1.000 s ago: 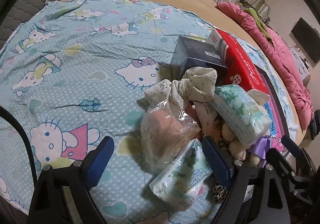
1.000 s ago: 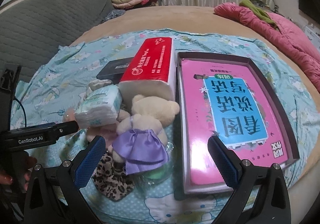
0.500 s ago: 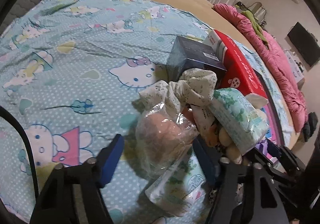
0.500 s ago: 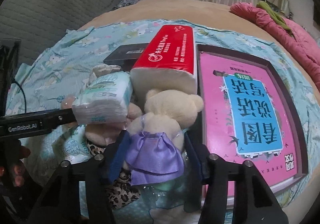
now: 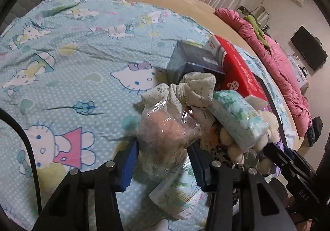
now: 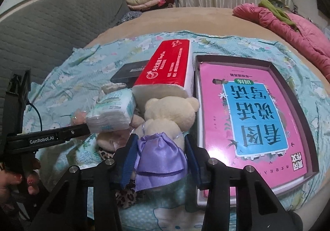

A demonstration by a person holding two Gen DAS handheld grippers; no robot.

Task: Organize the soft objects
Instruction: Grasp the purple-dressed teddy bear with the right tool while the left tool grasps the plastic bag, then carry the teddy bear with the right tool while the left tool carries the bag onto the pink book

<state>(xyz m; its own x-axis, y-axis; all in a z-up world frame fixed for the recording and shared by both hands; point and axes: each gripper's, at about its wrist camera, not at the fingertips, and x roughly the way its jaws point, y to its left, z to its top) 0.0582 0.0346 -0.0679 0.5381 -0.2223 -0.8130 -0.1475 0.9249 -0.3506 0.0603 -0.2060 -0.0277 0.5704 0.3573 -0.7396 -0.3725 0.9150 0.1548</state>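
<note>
Left wrist: left gripper [image 5: 163,160] jaws closing onto clear plastic bag holding a pinkish soft item [image 5: 165,136], pads touching it, on the cartoon-cat bedsheet [image 5: 82,65].
Right wrist: right gripper [image 6: 160,160] jaws closing, pinching cream teddy bear in purple satin dress [image 6: 163,127], beside red tissue pack [image 6: 167,70].

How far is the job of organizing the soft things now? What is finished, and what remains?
Nothing looks sorted yet: the soft things lie in one heap beside the red tissue pack. In hand: the left gripper is closing around a plastic-wrapped pink item, and the right gripper is closing around the plush bear in its purple dress. Left: the green tissue pack, the rolled cloth and the rest.
</note>
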